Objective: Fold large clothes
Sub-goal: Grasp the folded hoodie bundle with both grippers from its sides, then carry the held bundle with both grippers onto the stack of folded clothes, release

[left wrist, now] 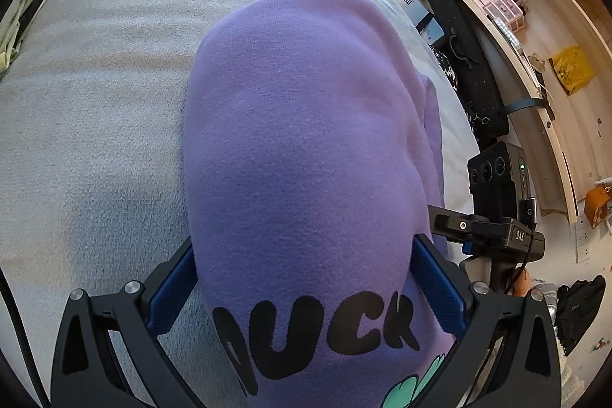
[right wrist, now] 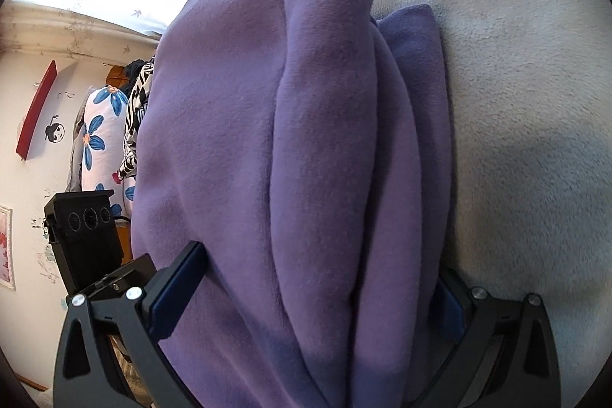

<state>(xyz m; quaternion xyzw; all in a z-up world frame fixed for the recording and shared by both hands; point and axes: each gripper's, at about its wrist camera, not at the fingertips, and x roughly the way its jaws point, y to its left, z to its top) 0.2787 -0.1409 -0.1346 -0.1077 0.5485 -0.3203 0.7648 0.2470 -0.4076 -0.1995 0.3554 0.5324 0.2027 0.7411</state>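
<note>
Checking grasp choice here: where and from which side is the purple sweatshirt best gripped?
Grip the purple sweatshirt at its thick stacked folded edge, coming in low from the near side along the grey blanket. The layers bunch there, so wide jaws can straddle all of them at once.

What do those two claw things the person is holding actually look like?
Each is a black two-fingered claw. The left gripper has angular black arms with triangular cut-outs, silver round bolts and textured blue pads inside the fingers. The right gripper looks the same. In the left view, the other handle carries a black box with three round lenses, a green light, a cable and "DAS" lettering.
</note>
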